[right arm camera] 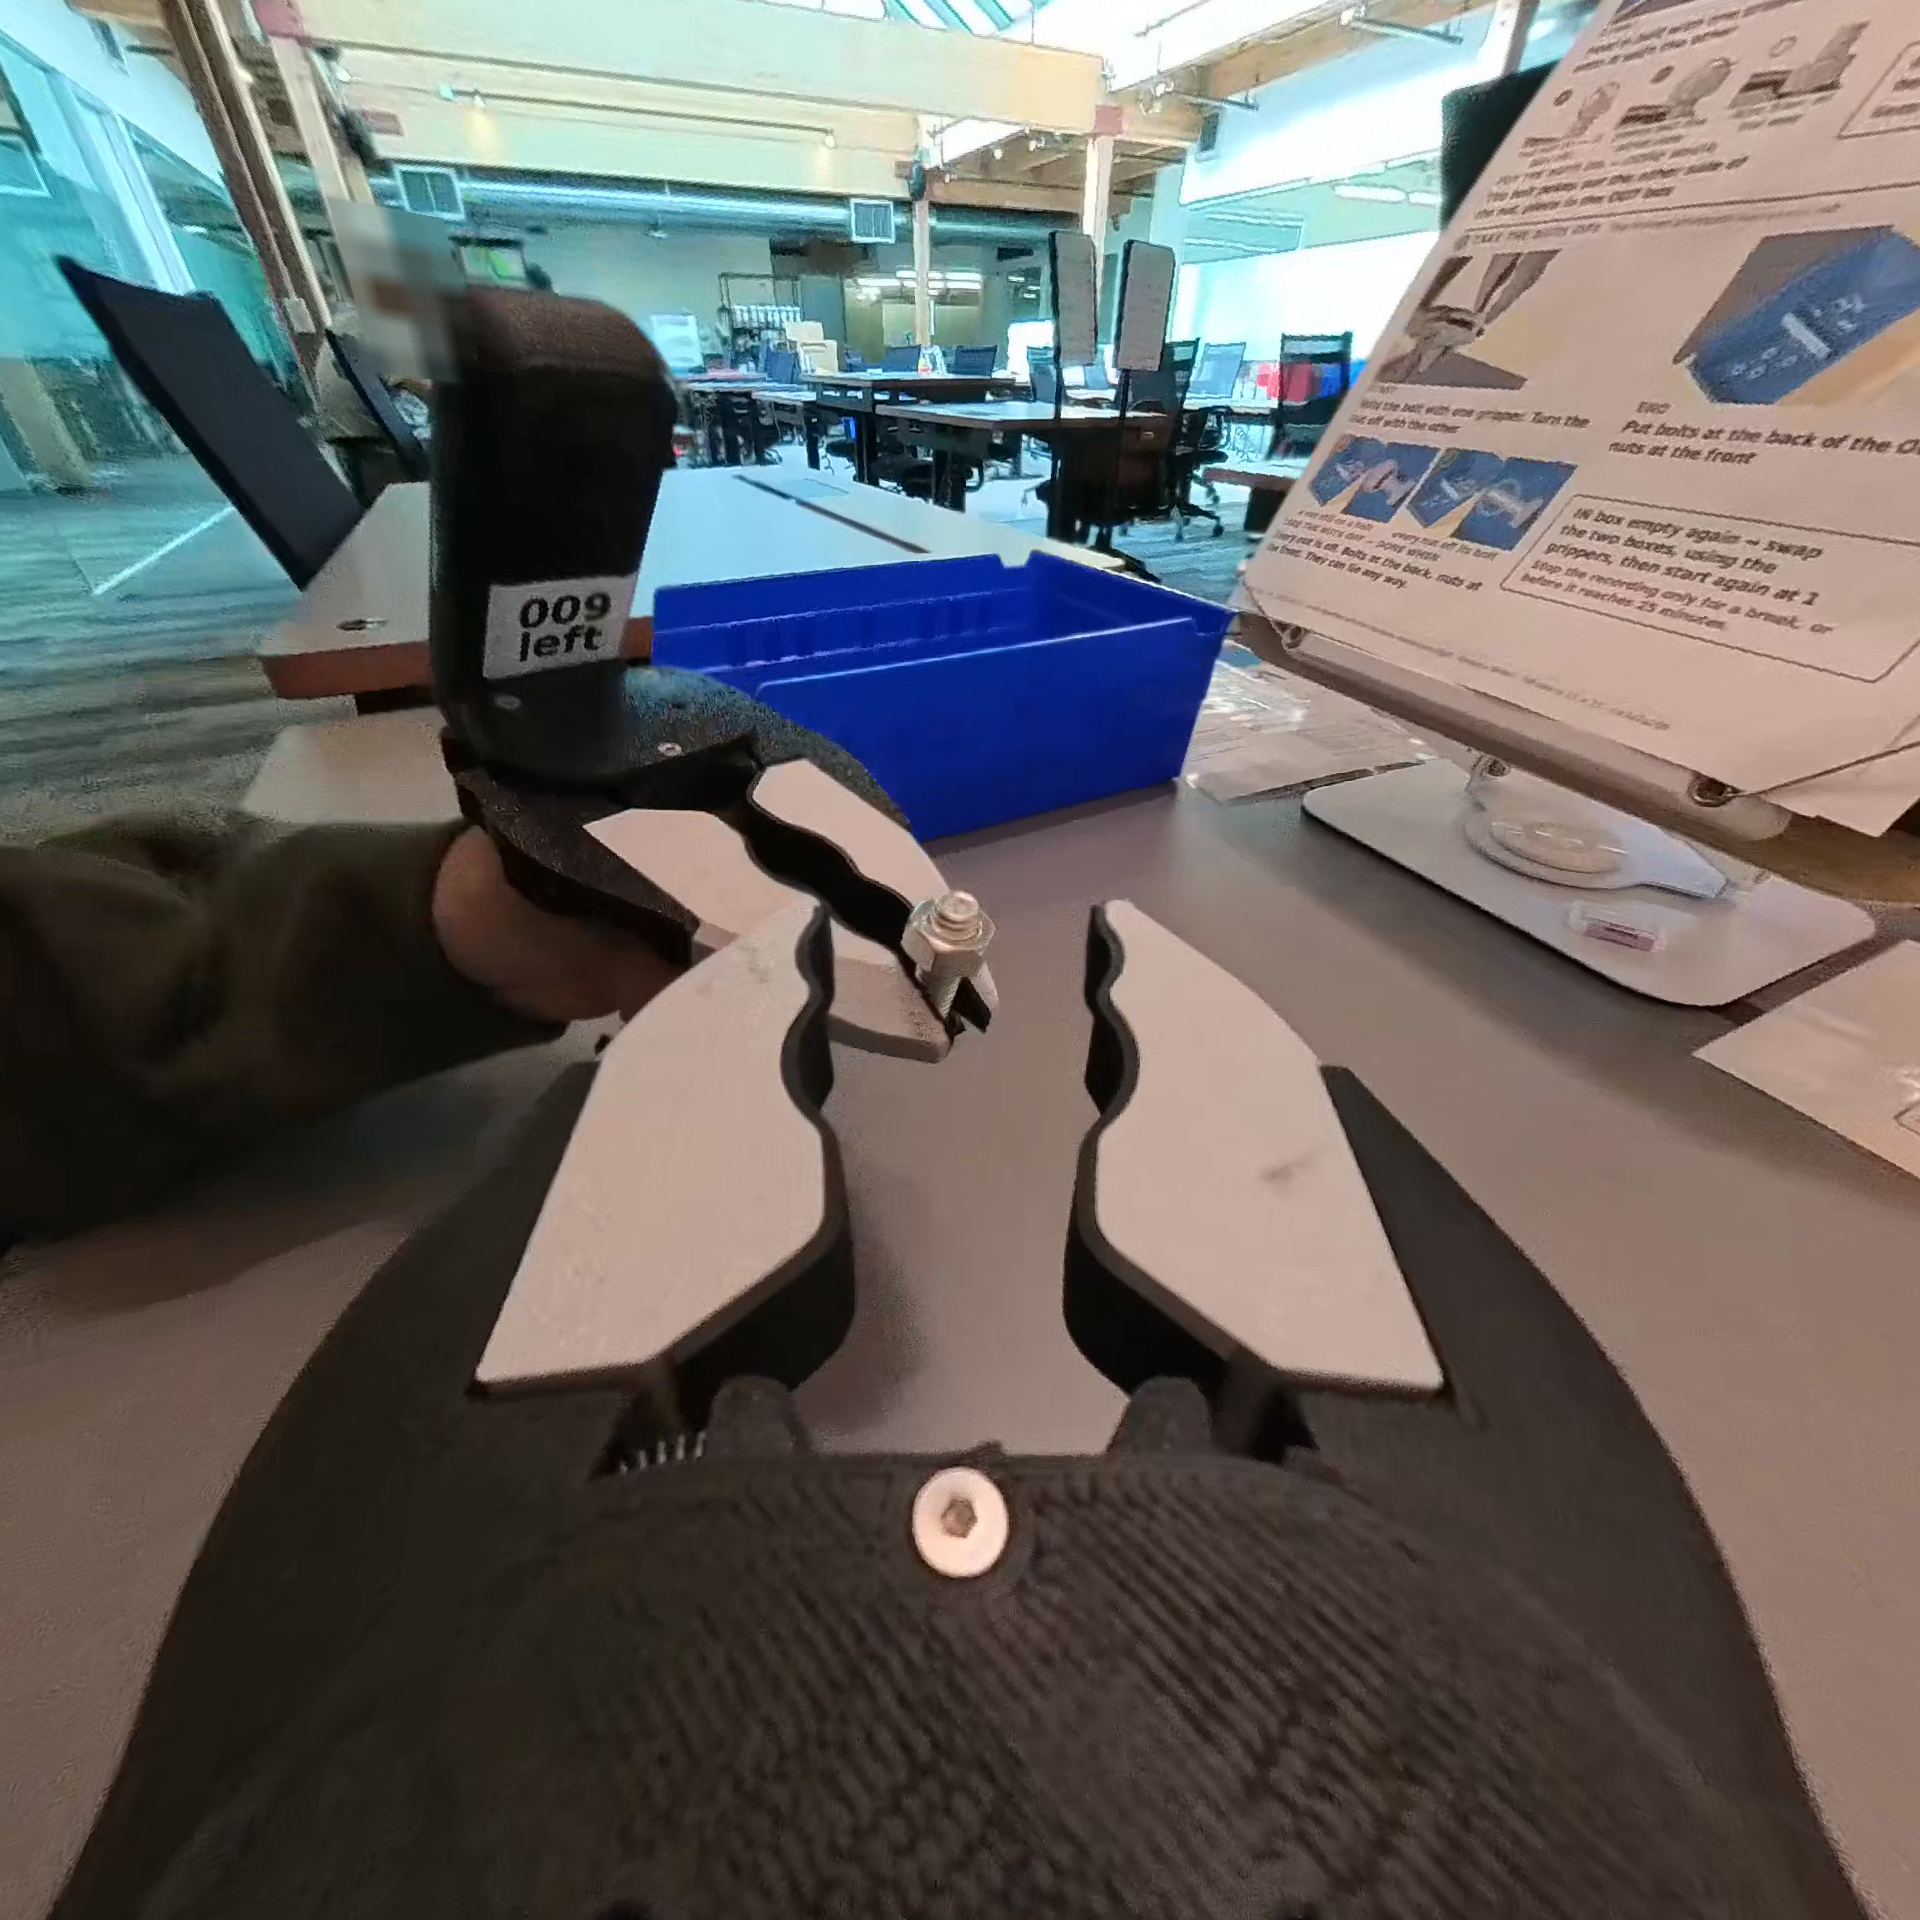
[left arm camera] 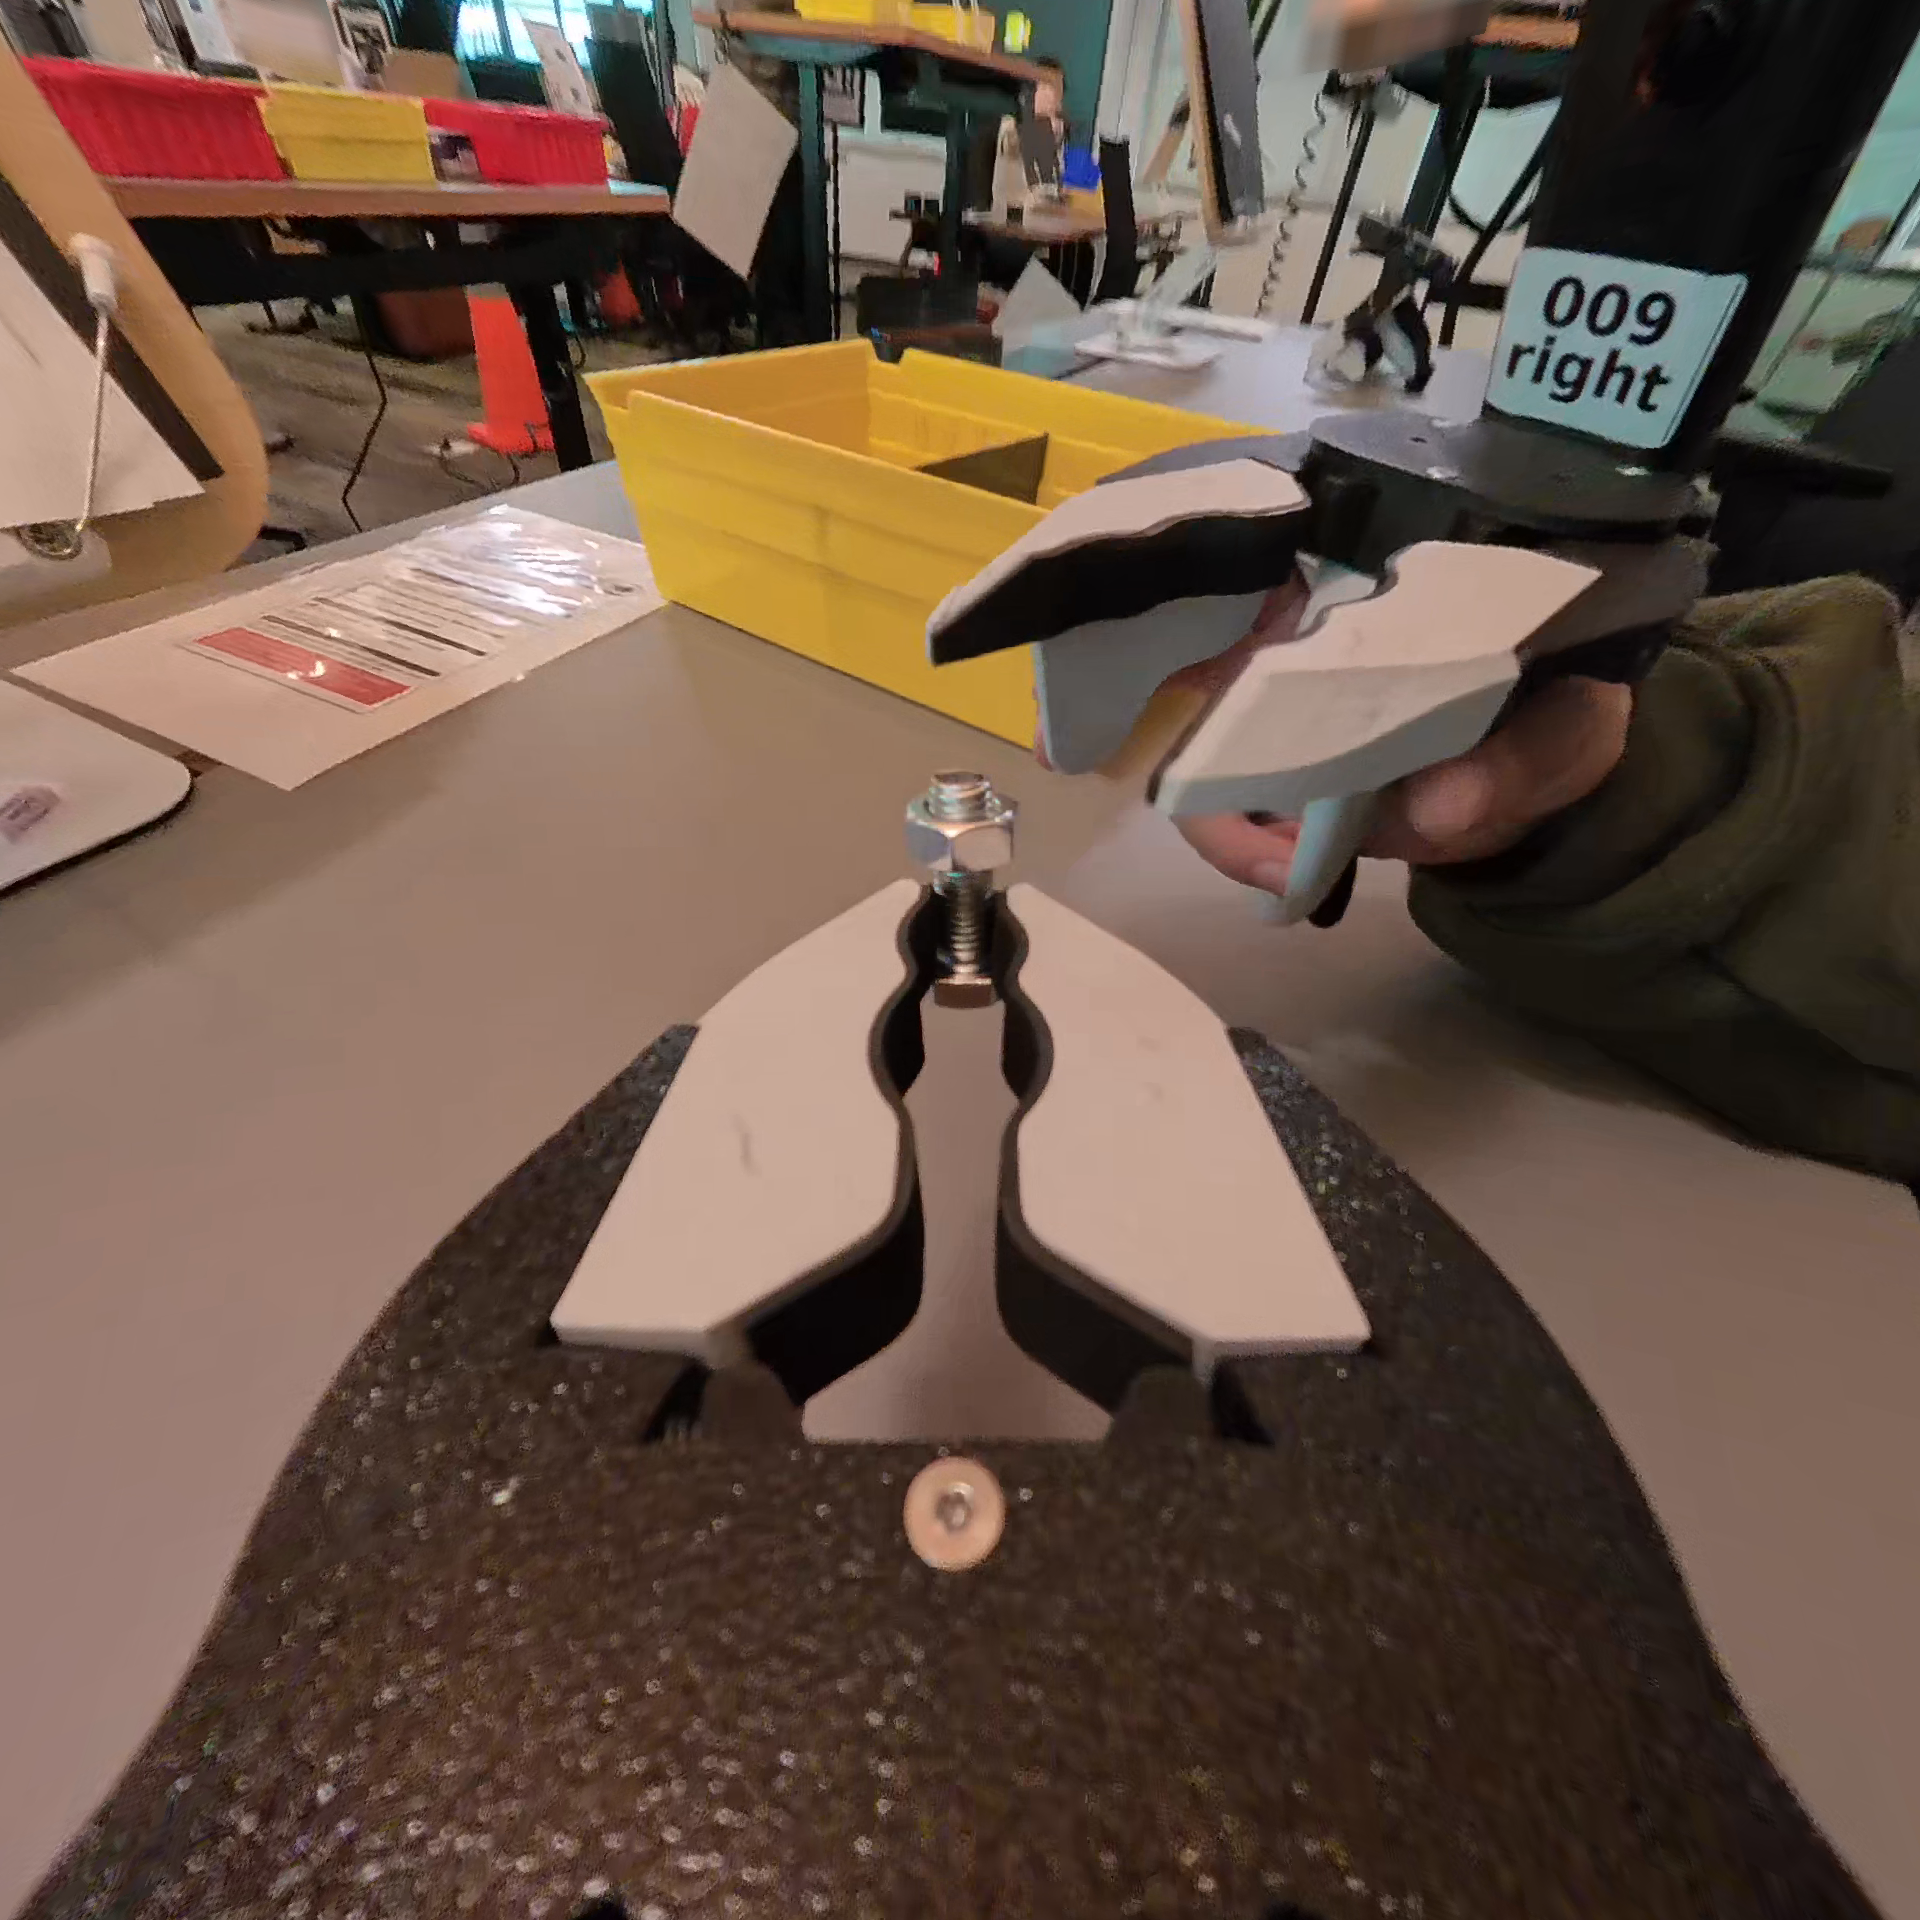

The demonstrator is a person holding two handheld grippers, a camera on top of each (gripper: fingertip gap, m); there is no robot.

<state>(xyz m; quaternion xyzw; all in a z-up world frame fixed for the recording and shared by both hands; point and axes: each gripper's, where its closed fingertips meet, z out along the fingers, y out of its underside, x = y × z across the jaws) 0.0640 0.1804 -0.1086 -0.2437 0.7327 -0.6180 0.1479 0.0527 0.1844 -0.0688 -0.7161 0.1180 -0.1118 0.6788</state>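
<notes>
Clamping a small, rigid, slippery-looking steel bolt (left arm camera: 961, 935) with hex nut (left arm camera: 958, 834) by its shank above the grey desk (left arm camera: 520, 935), the left gripper (left arm camera: 961, 899) pinches while the right gripper (right arm camera: 956, 935) hovers spread nearby.

Left wrist view: mounted low behind the left gripper (left arm camera: 958, 914), looking forward along its two white-faced black fingers, close above the grey tabletop (left arm camera: 520, 883); facing a yellow plastic bin (left arm camera: 810, 520) and, further off, a workshop with red and yellow trays. Right wrist view: mounted likewise behind the right gripper (right arm camera: 956, 925), close over the same tabletop, facing a blue plastic bin (right arm camera: 966, 707), a tilted printed instruction sheet on a white stand (right arm camera: 1662, 364) and a long open office hall. Pointed roughly toward each other: each gripper visible in the other's view, right gripper (left arm camera: 1049, 696) upper right, left gripper (right arm camera: 961, 1023) centre left. Shared between both: the threaded silver bolt with hex nut (left arm camera: 958, 831) (right arm camera: 948, 940) and the surrounding tabletop.
</notes>
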